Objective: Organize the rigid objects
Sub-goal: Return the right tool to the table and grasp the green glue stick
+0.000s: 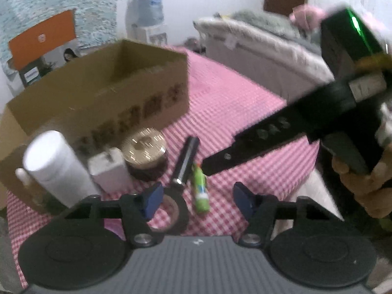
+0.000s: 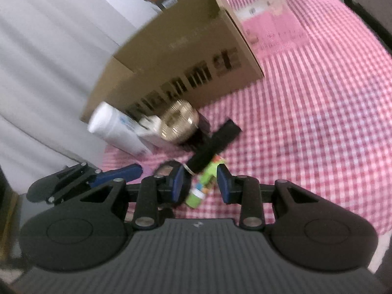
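An open cardboard box (image 1: 103, 93) stands on the pink checked cloth, also in the right wrist view (image 2: 186, 56). In front of it lie a white bottle (image 1: 54, 166), a small white box (image 1: 107, 171), a gold-lidded jar (image 1: 144, 154), a black tube (image 1: 186, 159), a green tube (image 1: 199, 191) and a black tape ring (image 1: 176, 210). My left gripper (image 1: 198, 198) is open, low over the tape ring and green tube. My right gripper (image 2: 201, 183) is open, its pads on either side of the green tube (image 2: 203, 181), by the black tube (image 2: 213, 144). It also shows in the left view (image 1: 220, 161).
A bed with grey and white bedding (image 1: 257, 39) lies beyond the table's far right edge. A water dispenser (image 1: 149, 12) stands at the back wall. A pink packet (image 2: 272, 24) lies on the cloth behind the box. A white curtain (image 2: 49, 61) hangs at left.
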A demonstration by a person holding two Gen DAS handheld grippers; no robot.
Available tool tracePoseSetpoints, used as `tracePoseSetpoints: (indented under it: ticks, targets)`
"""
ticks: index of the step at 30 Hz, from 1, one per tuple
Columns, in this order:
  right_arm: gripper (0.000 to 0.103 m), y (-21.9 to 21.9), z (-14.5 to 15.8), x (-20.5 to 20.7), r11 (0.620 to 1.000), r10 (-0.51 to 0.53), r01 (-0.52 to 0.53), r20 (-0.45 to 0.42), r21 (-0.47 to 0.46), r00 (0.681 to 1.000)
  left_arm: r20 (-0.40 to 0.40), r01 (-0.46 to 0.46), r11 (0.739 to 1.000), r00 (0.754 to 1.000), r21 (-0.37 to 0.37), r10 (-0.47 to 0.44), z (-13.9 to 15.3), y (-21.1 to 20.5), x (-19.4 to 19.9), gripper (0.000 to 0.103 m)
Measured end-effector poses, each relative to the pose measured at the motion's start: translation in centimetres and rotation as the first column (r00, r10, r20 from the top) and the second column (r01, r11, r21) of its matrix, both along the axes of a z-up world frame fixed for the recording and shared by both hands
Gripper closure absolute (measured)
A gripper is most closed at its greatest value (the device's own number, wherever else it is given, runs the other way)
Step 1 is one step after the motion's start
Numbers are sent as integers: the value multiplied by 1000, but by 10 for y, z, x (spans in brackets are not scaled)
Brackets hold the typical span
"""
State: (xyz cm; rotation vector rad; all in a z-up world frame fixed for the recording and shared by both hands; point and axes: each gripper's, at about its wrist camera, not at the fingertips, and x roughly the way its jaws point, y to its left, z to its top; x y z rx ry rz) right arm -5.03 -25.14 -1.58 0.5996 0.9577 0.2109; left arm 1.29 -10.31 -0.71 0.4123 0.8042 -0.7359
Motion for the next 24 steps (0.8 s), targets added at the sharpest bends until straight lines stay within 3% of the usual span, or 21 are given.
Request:
tracePoseSetpoints:
  ticks: [8, 12, 24]
  targets:
    - [80, 21, -24, 25, 995, 35, -38, -32, -95, 999, -17, 26, 998, 1000, 61, -25, -28, -24, 7, 69]
    - [84, 26, -30, 35, 992, 58, -61, -25, -111, 998, -45, 17, 998, 999, 56, -15, -36, -28, 13, 79]
    - [86, 3, -31, 28, 998, 15, -17, -34, -59, 999, -46, 45, 998, 998, 49, -43, -37, -46, 18, 75]
